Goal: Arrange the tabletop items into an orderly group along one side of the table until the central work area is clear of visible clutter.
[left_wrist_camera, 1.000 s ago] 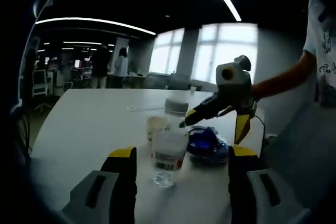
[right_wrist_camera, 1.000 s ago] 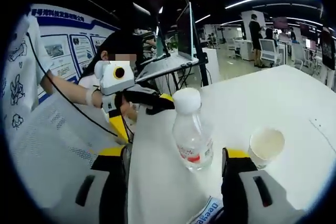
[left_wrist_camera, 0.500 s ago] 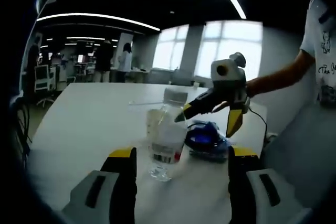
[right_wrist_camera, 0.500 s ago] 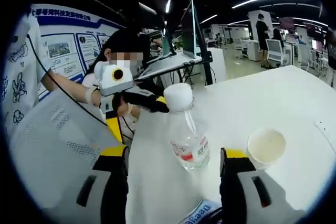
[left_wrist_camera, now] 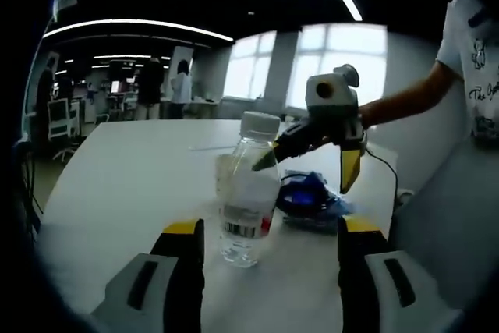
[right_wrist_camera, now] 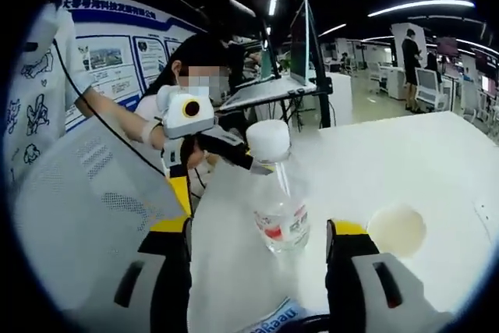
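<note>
A clear plastic bottle [left_wrist_camera: 248, 196] with a white cap stands upright on the white table [left_wrist_camera: 117, 185], just ahead of my open left gripper [left_wrist_camera: 270, 228]. A paper cup [left_wrist_camera: 224, 171] sits right behind it and a blue packet [left_wrist_camera: 308, 196] lies to its right. My right gripper [left_wrist_camera: 302, 177] reaches in from the right, open, one fingertip over the bottle's shoulder. In the right gripper view the bottle [right_wrist_camera: 279, 204] stands ahead of my open right gripper [right_wrist_camera: 259, 228], with the cup [right_wrist_camera: 398, 229] to its right, the packet [right_wrist_camera: 281, 317] at the bottom and the left gripper [right_wrist_camera: 222, 185] beyond.
A thin white strip [left_wrist_camera: 207, 147] lies farther back on the table. A monitor on a stand [right_wrist_camera: 300, 44] rises past the table's far edge [right_wrist_camera: 366, 118]. A white mesh chair back [right_wrist_camera: 86, 193] is at the left. People stand in the distant office [left_wrist_camera: 148, 87].
Both views have drawn in on the bottle, which now looks larger. The right gripper has shifted closer to the bottle's shoulder. Bottle, cup and packet stay in place.
</note>
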